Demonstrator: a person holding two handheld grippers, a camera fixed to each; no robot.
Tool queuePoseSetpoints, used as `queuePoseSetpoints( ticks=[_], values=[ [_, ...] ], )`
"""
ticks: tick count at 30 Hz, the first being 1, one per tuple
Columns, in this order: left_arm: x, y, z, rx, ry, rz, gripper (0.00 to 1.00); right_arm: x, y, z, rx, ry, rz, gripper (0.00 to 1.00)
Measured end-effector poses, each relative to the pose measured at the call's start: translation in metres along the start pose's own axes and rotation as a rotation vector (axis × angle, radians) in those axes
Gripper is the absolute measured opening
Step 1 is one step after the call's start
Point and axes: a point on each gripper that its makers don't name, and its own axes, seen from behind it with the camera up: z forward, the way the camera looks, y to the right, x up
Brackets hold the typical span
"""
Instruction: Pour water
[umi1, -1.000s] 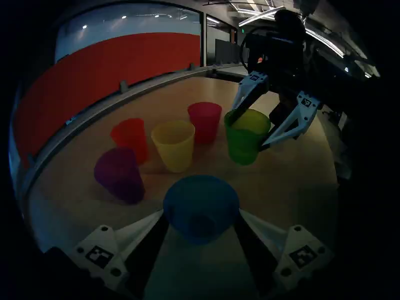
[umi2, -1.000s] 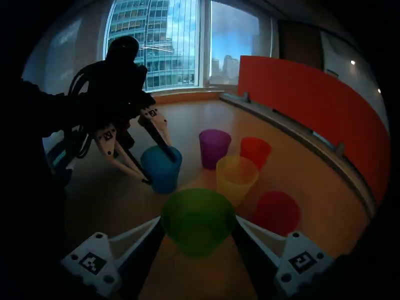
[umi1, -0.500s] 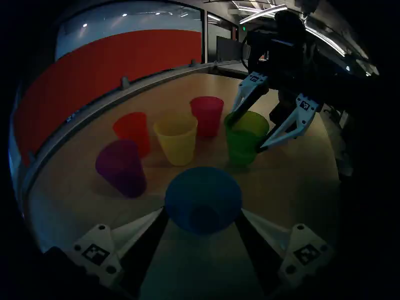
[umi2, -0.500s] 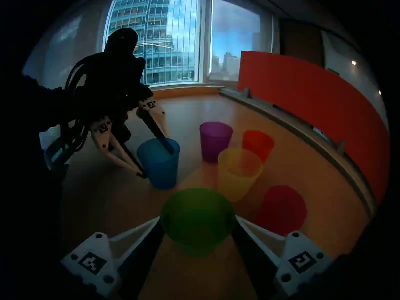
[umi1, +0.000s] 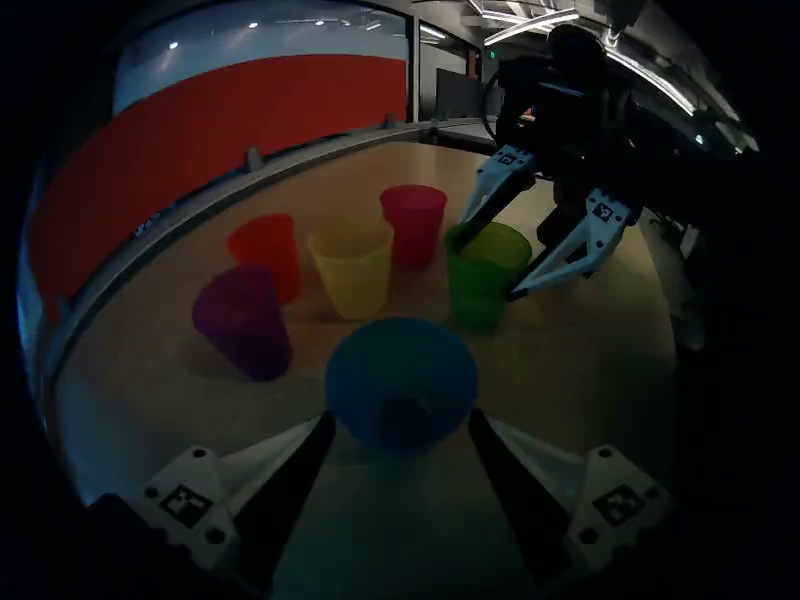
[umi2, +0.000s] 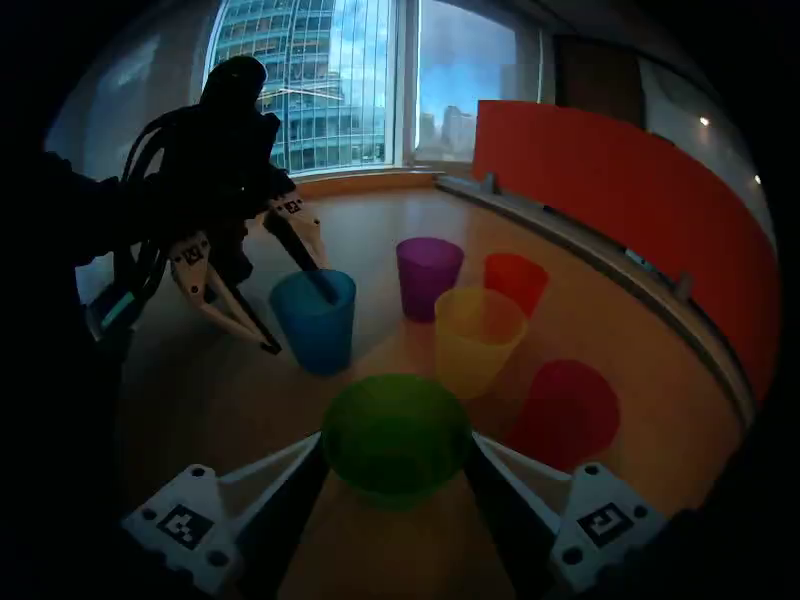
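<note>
While the left gripper (umi1: 400, 422) clamps the blue cup (umi1: 402, 385) and the right gripper (umi2: 397, 447) clamps the green cup (umi2: 396, 430) — both upright over the table (umi1: 590, 350), near four other cups (umi1: 345, 265) — neither is tipped, so pouring looks not yet begun.

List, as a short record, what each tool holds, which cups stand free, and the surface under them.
Left tool: shut on blue cup
Right tool: shut on green cup
Free cups: purple cup, orange cup, yellow cup, red cup, all open side up
Surface: wooden table
Water: cannot tell
</note>
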Motion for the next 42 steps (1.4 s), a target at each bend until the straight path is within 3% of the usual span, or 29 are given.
queuePoseSetpoints(
  ticks=[11, 15, 21, 32, 42],
  values=[
    [-0.004, -0.002, -0.003, 0.014, -0.008, -0.006, 0.99, -0.004, -0.001, -0.004, -0.006, 0.005, 0.018, 0.92],
    [-0.005, -0.001, -0.005, 0.014, -0.009, -0.008, 0.99, -0.003, -0.001, -0.005, -0.012, 0.007, 0.021, 1.00],
    [-0.005, -0.002, -0.010, 0.020, -0.001, -0.024, 0.99, -0.006, -0.001, -0.011, -0.023, 0.004, 0.024, 1.00],
    [-0.011, -0.002, -0.028, 0.058, 0.018, -0.046, 1.00, -0.019, -0.002, -0.036, -0.073, 0.003, 0.049, 1.00],
    [-0.013, -0.002, -0.051, 0.115, 0.056, -0.095, 0.99, -0.021, 0.001, -0.066, -0.142, 0.035, 0.075, 1.00]
  ],
)
